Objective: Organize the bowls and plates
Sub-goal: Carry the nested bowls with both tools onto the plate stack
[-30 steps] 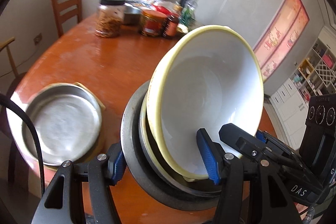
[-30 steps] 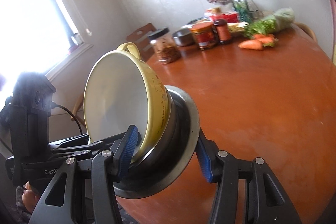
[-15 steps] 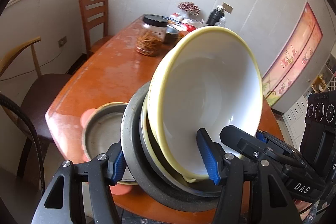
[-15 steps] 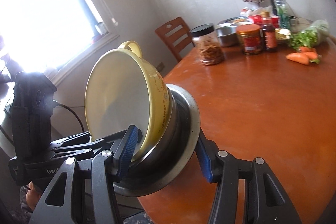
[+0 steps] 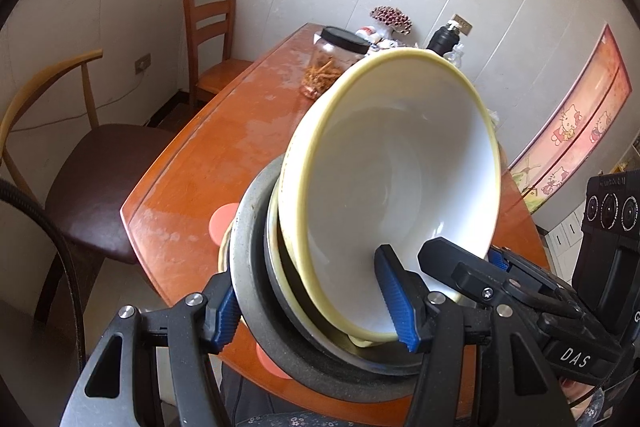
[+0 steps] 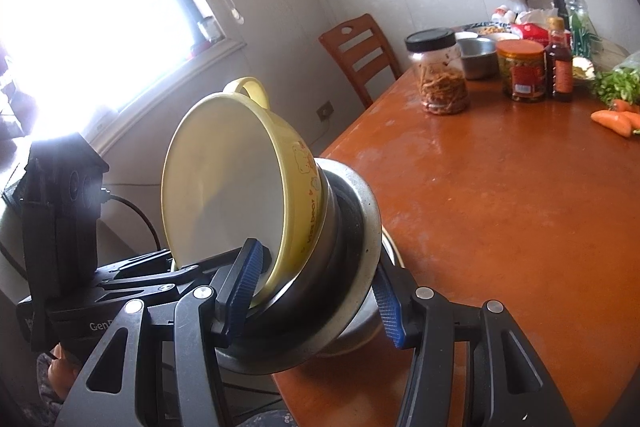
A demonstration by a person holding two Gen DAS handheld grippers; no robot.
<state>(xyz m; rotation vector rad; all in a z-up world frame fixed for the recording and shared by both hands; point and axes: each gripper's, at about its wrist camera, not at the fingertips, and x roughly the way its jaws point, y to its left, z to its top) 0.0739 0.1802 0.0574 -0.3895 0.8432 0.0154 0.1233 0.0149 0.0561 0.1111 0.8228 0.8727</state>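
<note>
A yellow bowl (image 5: 400,187) with a white inside is nested in a stack with a wide grey metal plate (image 5: 256,267) behind it. The stack is tilted on edge above the near end of the orange table (image 5: 224,147). My left gripper (image 5: 310,307) is shut on the stack's lower rim, one blue pad behind the plate and one inside the bowl. In the right wrist view my right gripper (image 6: 316,291) clamps the same yellow bowl (image 6: 224,179) and metal plate (image 6: 360,227) from the other side. Each gripper shows at the edge of the other's view.
Another steel dish with pink tabs (image 5: 222,221) lies on the table, mostly hidden under the stack. A black-lidded jar (image 6: 440,71), a red-lidded jar (image 6: 522,71), bottles and carrots (image 6: 612,119) crowd the far end. A wooden chair (image 5: 208,27) and a dark-seated chair (image 5: 100,179) stand at the left.
Both grippers have carried the stack back toward the near table edge, away from the jars. The steel dish on the table has slipped behind the stack. Both grips are unchanged.
</note>
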